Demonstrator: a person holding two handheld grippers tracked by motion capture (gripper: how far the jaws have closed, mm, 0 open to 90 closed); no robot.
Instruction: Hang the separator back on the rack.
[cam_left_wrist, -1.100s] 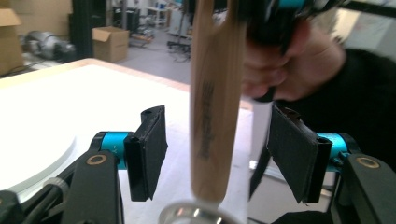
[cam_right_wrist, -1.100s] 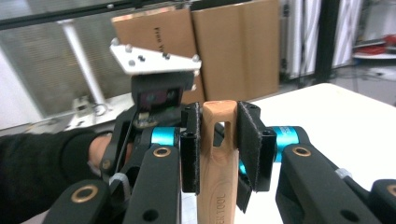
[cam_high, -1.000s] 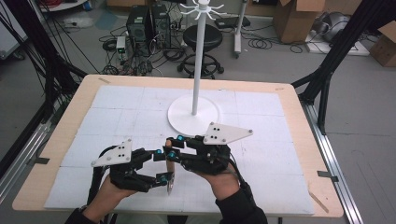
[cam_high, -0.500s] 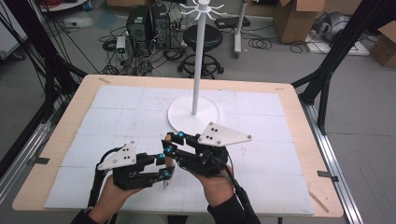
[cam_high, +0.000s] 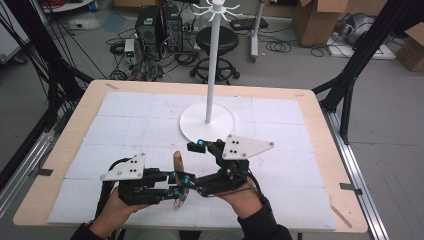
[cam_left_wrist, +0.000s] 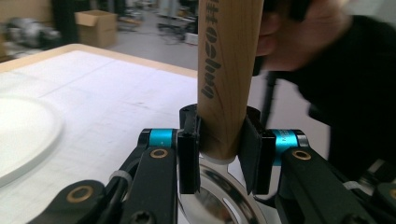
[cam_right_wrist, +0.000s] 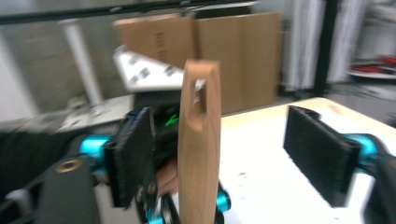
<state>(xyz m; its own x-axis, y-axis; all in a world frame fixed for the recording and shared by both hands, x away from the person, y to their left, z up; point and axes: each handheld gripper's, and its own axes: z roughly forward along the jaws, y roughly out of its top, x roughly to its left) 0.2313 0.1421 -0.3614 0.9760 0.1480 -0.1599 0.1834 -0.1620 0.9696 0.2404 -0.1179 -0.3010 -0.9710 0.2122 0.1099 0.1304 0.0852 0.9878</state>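
Your high view sits above your side of the worktop (cam_high: 125, 107), facing forward and down, taking in the whole surface with the floor beyond. Your left gripper view rides low and close, looking along the left hand-held gripper (cam_left_wrist: 218, 156) across the worktop. Your right gripper view, blurred, seems to face back toward your other hand. All three share the upright wooden handle (cam_high: 177, 162) and the worktop.
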